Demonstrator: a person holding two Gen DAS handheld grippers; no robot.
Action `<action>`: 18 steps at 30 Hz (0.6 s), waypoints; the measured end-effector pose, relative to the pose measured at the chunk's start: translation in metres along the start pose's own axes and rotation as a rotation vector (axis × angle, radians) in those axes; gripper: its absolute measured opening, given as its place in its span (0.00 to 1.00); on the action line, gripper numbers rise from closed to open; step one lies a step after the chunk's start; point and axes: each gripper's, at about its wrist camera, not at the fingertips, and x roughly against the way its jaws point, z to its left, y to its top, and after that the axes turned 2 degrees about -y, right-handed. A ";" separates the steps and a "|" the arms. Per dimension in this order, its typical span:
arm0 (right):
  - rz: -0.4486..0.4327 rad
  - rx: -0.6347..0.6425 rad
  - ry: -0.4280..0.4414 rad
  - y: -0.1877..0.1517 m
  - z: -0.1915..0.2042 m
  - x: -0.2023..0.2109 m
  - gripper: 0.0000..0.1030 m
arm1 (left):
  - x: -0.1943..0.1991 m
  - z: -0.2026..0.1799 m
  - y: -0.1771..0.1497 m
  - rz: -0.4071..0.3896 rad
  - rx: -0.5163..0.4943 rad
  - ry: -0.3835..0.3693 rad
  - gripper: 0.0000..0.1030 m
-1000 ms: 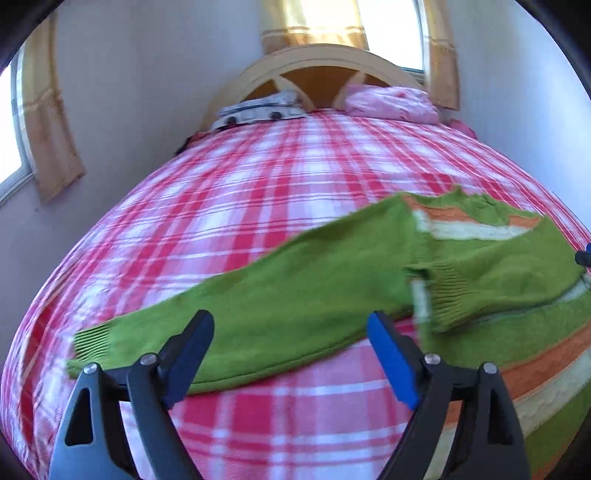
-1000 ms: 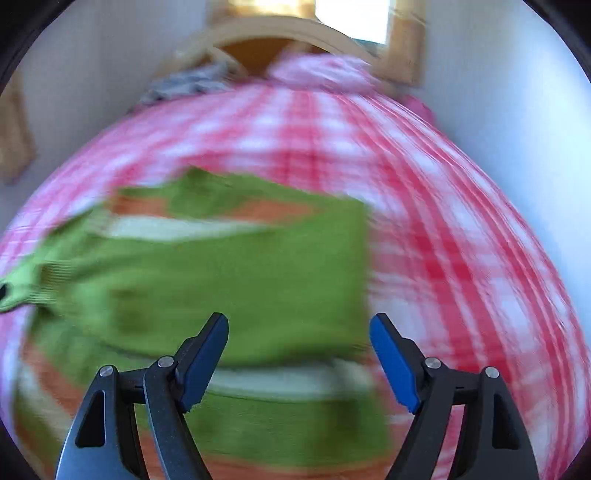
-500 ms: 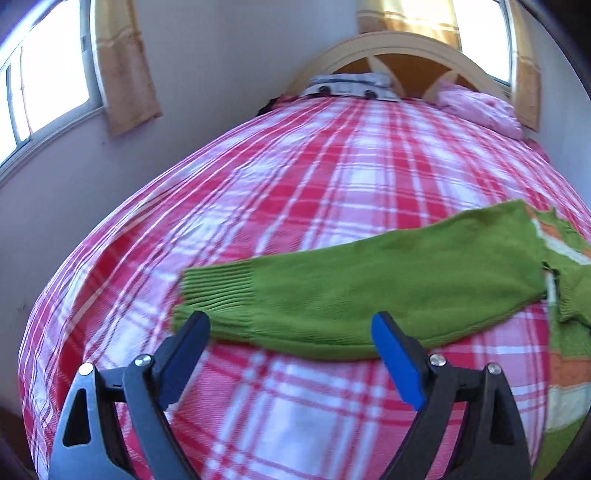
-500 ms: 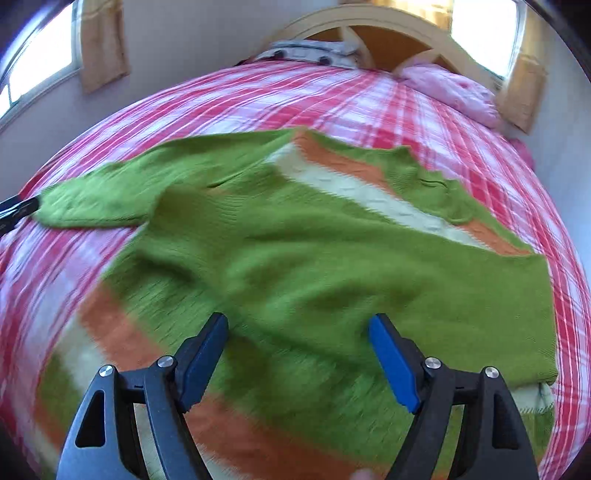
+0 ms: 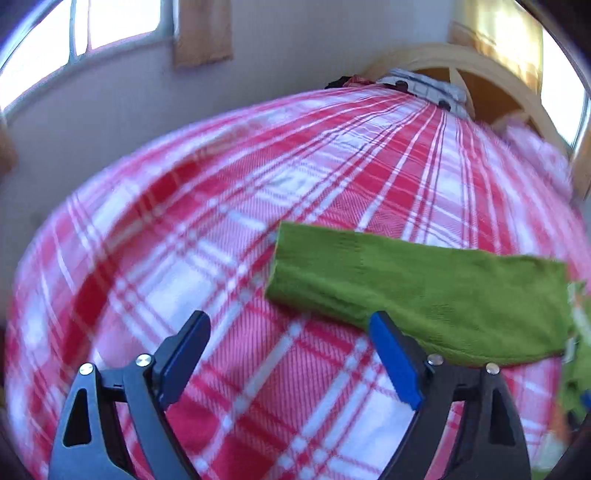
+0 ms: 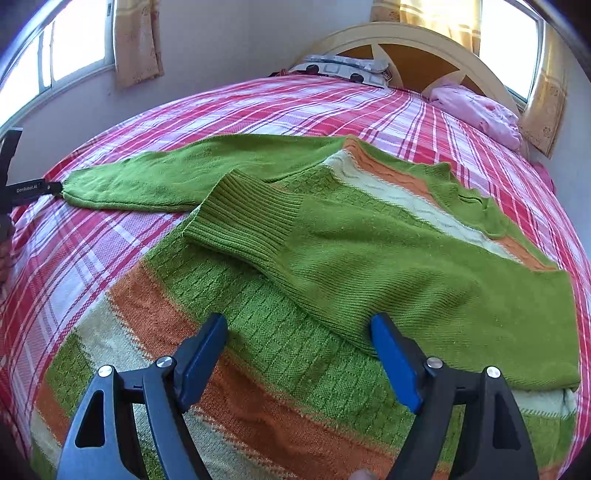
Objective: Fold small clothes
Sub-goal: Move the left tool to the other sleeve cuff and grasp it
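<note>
Sweater sleeve cuff beside open jaws

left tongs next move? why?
Probably ease the left tongs forward-right onto the outstretched sleeve's cuff and close. They are open and empty; that sleeve lies flat on the bedspread, while the other sleeve is already folded across the sweater body.

The left wrist camera sits low, close over the bed, looking along its two fingers toward the side wall and window, and its picture is a bit blurry. The right wrist camera sits close above the green sweater and looks up the bed to the headboard. Both views show the long green sleeve, the bed and the headboard.
</note>
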 end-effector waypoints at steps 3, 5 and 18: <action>0.002 0.016 -0.025 0.006 0.005 -0.009 0.79 | 0.007 0.005 -0.009 0.012 0.067 -0.073 0.80; 0.003 0.032 -0.045 0.011 0.010 -0.014 0.80 | 0.007 -0.001 -0.010 0.018 0.087 -0.106 0.75; -0.018 0.008 -0.047 0.008 0.005 -0.010 0.81 | -0.030 -0.006 0.010 -0.052 0.238 -0.139 0.63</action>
